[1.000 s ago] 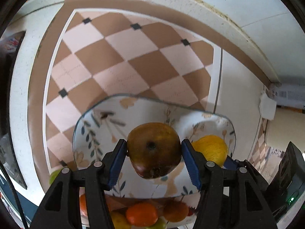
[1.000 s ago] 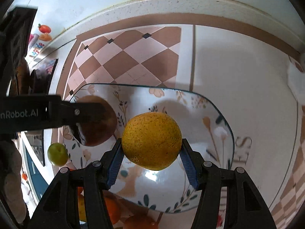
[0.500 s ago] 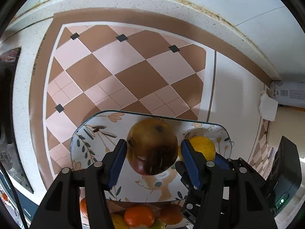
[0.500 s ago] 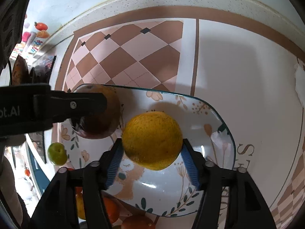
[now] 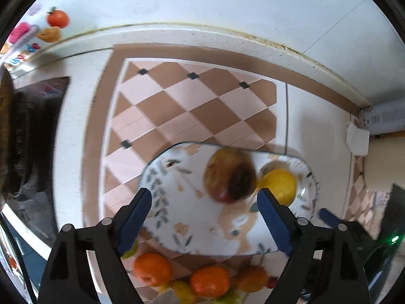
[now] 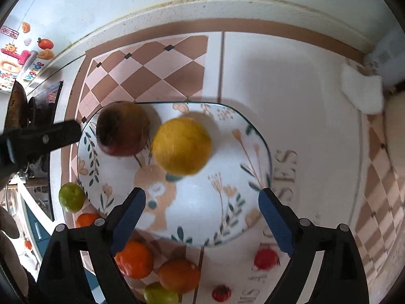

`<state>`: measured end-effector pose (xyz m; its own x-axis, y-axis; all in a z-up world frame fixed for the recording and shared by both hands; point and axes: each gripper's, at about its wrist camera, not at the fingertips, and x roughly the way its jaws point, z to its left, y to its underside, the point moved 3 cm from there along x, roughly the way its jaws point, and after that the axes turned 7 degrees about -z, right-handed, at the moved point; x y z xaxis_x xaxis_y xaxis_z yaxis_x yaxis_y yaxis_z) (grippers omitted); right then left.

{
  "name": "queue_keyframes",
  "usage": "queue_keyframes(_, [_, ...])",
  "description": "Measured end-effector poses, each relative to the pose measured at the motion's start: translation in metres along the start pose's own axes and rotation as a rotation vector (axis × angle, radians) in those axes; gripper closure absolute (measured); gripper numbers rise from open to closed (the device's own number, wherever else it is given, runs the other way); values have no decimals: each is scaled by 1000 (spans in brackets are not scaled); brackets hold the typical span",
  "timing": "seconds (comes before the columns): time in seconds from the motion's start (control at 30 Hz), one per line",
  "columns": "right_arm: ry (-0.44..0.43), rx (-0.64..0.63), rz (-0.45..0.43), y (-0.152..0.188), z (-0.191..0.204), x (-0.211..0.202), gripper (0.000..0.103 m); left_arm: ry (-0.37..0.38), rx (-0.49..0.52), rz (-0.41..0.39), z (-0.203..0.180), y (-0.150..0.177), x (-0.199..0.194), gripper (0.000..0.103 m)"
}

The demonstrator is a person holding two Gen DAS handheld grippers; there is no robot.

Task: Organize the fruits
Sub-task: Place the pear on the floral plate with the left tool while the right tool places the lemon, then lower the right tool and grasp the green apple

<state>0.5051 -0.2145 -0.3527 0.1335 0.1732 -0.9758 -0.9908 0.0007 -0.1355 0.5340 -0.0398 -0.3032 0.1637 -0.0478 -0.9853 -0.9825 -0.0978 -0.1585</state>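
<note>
A floral plate lies on the tiled counter. On it rest a brown-red apple and a yellow orange, side by side. My left gripper is open and empty, drawn back above the plate's near edge. My right gripper is open and empty, above the plate's near part. Loose oranges lie on the counter just in front of the plate.
A green lime lies left of the plate. Small red fruits and a green fruit lie in front of the plate. A white cloth sits far right. Dark stove parts stand left. The wall runs behind.
Both grippers opened and let go: the apple and the yellow orange now rest on the plate. Both grippers pulled back and up from the fruit.
</note>
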Motion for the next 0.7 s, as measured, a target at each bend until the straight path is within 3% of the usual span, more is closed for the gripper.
queue_keyframes(0.3, [61, 23, -112, 47, 10, -66, 10, -101, 102, -142, 19, 50, -45, 18])
queue_keyframes(0.7, [86, 20, -251, 101, 44, -151, 10, -78, 158, -275, 32, 110, -119, 18])
